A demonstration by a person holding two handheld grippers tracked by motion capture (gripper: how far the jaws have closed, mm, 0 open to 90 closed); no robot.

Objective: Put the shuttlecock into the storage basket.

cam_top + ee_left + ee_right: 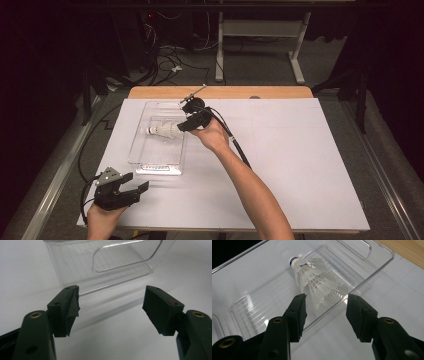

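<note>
White table (300, 165): shuttlecock (317, 285) in tray (249, 307), just beyond right tongs (325, 315)

A white feathered shuttlecock (164, 131) lies on its side inside a clear plastic tray (145, 150), left of centre in the high view, its cork tip with a blue band pointing to the frame's left. In the right gripper view it lies at upper centre, skirt spreading toward the lower right.

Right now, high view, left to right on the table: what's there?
left gripper → clear plastic tray → shuttlecock → right gripper, jaws open beside the shuttlecock's skirt.
</note>
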